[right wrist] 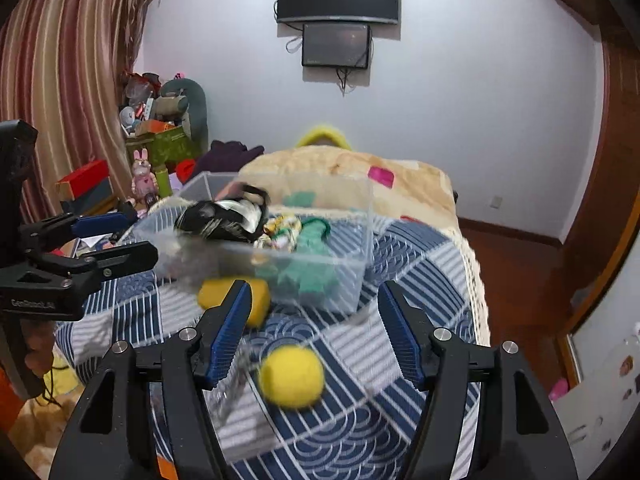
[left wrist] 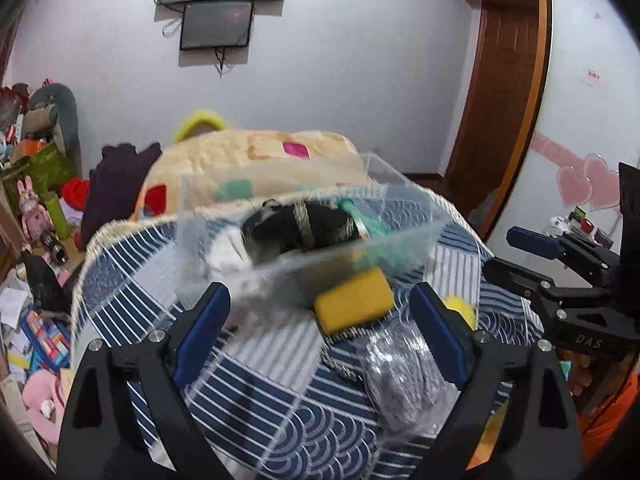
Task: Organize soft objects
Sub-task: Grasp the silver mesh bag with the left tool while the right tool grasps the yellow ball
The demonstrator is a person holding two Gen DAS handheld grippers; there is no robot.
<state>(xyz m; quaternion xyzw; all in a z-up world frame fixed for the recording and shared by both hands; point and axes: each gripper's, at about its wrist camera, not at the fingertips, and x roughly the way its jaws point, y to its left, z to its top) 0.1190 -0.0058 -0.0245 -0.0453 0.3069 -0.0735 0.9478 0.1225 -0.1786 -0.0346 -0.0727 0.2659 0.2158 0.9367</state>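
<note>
A clear plastic box [left wrist: 400, 216] stands on the blue patterned cloth [left wrist: 248, 392]. In it lie a black-and-white soft item [left wrist: 296, 224] and a green one [right wrist: 316, 268]. In front of the box sit a yellow sponge [left wrist: 354, 300] and a yellow ball [right wrist: 291, 378]. My left gripper [left wrist: 320, 294] is open, with the sponge lying in the gap and touching neither pad. My right gripper [right wrist: 315, 290] is open too, and the ball rests loose on the cloth between its fingers. A crinkled clear bag [left wrist: 404, 376] with something grey inside lies beside the ball.
A beige plush blanket [left wrist: 248, 156] with coloured patches rises behind the box. The cloth's fringed edge [right wrist: 476, 280] drops to a wooden floor on the right. Boxes and toys [right wrist: 156, 144] crowd the left side by the curtain. Each gripper shows at the edge of the other's view.
</note>
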